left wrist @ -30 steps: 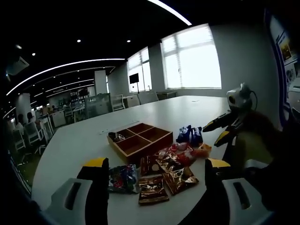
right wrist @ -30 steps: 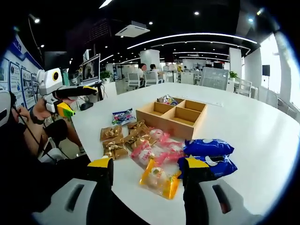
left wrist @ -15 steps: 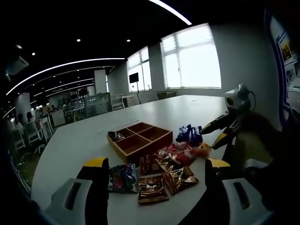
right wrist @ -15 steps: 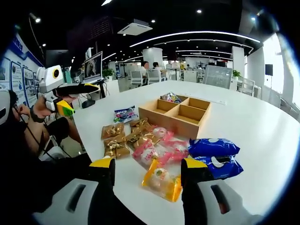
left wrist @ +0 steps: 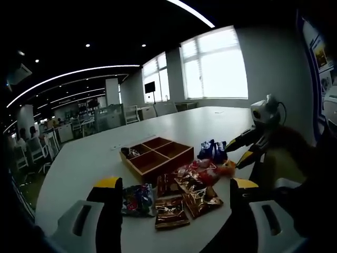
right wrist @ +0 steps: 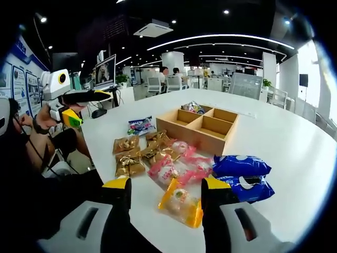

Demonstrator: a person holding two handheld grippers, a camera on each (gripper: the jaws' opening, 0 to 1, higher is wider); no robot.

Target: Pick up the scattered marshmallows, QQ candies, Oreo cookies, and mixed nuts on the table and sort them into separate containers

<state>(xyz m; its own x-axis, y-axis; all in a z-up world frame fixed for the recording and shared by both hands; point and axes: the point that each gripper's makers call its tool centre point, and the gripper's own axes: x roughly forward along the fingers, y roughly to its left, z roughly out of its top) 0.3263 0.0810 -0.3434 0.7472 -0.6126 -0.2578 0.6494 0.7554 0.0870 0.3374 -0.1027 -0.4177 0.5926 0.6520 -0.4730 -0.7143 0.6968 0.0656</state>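
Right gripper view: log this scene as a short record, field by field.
surface: white table
container: wooden tray, four compartments, one holding a packet
blue packs: right of the pile, outside the tray
pink packets: centre of the pile
orange packet: between the right gripper jaws, not gripped
gold packets: left of the pile
left gripper: raised at left, open, empty

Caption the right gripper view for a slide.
Open right gripper above an orange packet, wooden tray beyond.
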